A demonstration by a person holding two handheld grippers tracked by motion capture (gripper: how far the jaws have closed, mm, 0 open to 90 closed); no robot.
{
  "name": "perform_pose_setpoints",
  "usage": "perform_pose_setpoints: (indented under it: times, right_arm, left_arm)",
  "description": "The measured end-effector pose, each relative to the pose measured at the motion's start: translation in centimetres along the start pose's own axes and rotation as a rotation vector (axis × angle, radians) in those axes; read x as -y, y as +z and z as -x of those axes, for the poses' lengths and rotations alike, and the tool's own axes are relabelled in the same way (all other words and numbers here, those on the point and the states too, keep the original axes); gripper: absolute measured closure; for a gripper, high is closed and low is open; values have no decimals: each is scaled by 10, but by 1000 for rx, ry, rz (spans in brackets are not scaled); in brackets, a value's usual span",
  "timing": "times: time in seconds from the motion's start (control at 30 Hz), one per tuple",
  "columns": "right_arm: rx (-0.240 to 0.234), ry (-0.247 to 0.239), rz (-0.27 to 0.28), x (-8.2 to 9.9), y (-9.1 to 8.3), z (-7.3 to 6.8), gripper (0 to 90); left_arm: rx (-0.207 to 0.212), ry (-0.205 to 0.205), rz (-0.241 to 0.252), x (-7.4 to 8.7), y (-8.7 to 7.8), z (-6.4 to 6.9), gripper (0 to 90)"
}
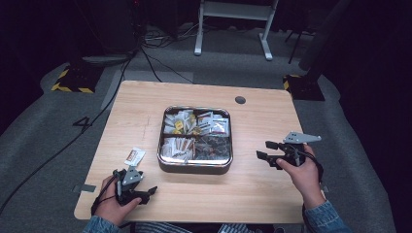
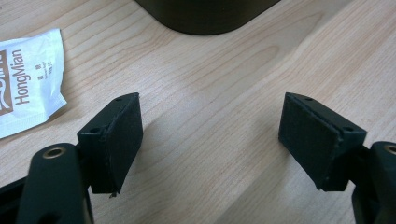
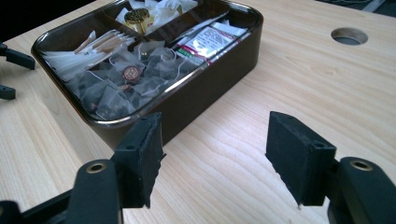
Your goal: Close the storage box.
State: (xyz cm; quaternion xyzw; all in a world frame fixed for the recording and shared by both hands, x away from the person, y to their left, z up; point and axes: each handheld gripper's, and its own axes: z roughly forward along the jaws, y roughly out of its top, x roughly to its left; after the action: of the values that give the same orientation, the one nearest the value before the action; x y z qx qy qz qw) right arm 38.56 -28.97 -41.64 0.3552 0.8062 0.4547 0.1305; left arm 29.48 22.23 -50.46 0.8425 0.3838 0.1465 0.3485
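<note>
Sachet (image 1: 134, 156) white, flat on the counter (image 1: 204, 194), just ahead of the left tongs (image 1: 145, 193) and a little to their outer side; in the left gripper view (image 2: 28, 84) cut off by the frame edge, print "HongMian" readable, the rest of the label lost. Long axis slanted, running away from the left tongs and toward the tray (image 1: 195, 167). Not touched by either pair.

Tray dark, metal-rimmed, four compartments, standing between the two pairs of tongs, well ahead of the left ones and just beside the right ones (image 1: 265, 150). Contents hard to sort out from above: pale packets and tea bags (image 3: 116, 88) heaped together, a gold round piece (image 3: 136, 16) in a far compartment, a red-and-white packet (image 3: 210, 39) near the far wall. Tray's near corner (image 2: 205, 18) cut off at the top of the left gripper view.

Left tongs spread wide, nothing between, bare wood under them; left hand (image 1: 116, 201) low on the counter edge, knuckles up, tongs aimed toward the right. Right tongs (image 3: 215, 158) parted about halfway, empty, aimed at the tray's side wall; right hand (image 1: 303, 174) raised off the wood, wrist straight, denim sleeve (image 1: 323, 218) partly out of frame.
</note>
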Motion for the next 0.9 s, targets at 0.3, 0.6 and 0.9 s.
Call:
perform_pose_setpoints:
  times: [0.3, 0.6, 0.9]
  right_arm:
    - [59, -5, -31, 19, -2, 7, 374]
    - [68, 27, -75, 44, -2, 12, 374]
    - [66, 28, -118, 65, 2, 11, 365]
  left_arm:
    - [0, 3, -1, 0, 0, 0, 218]
    - [-3, -2, -3, 0, 1, 1, 215]
    - [-5, -1, -3, -1, 1, 1, 210]
